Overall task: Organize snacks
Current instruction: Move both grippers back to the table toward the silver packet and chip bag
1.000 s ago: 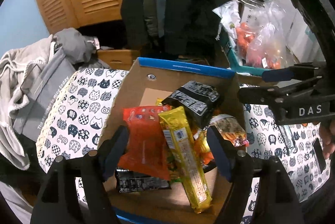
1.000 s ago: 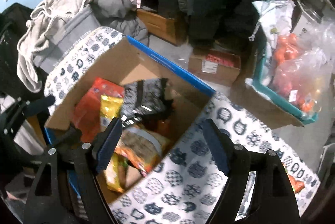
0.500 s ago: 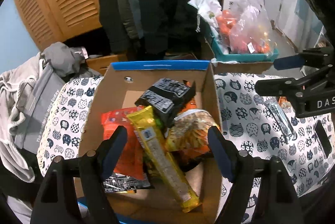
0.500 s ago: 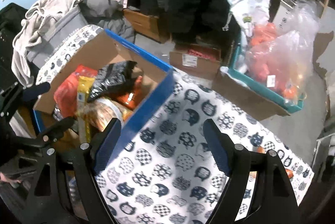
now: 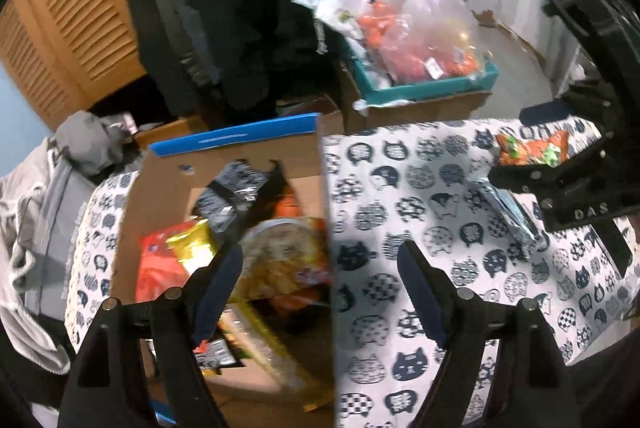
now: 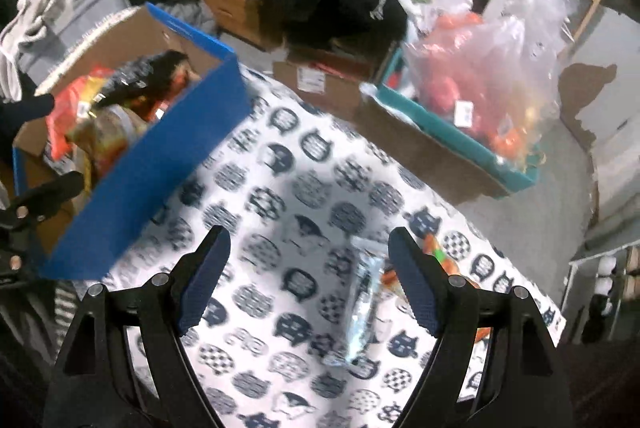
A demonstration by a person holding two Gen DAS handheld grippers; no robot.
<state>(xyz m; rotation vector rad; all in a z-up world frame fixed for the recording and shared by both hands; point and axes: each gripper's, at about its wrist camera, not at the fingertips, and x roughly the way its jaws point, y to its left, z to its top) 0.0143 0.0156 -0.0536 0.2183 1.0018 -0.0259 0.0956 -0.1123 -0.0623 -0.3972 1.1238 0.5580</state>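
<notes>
Sliding off the cardboard box (image 5: pixel 240 163) of snacks, both grippers now hang over the cat-print cloth (image 6: pixel 304 187). A second ago the box filled the gap of each; now its right wall splits the left gripper (image 5: pixel 320 288), and it lies off beyond the right gripper's (image 6: pixel 308 276) left finger. Both jaws are spread and empty. A silvery packet (image 6: pixel 362 300) lies just inside the right finger, an orange packet (image 5: pixel 532 147) beyond.
</notes>
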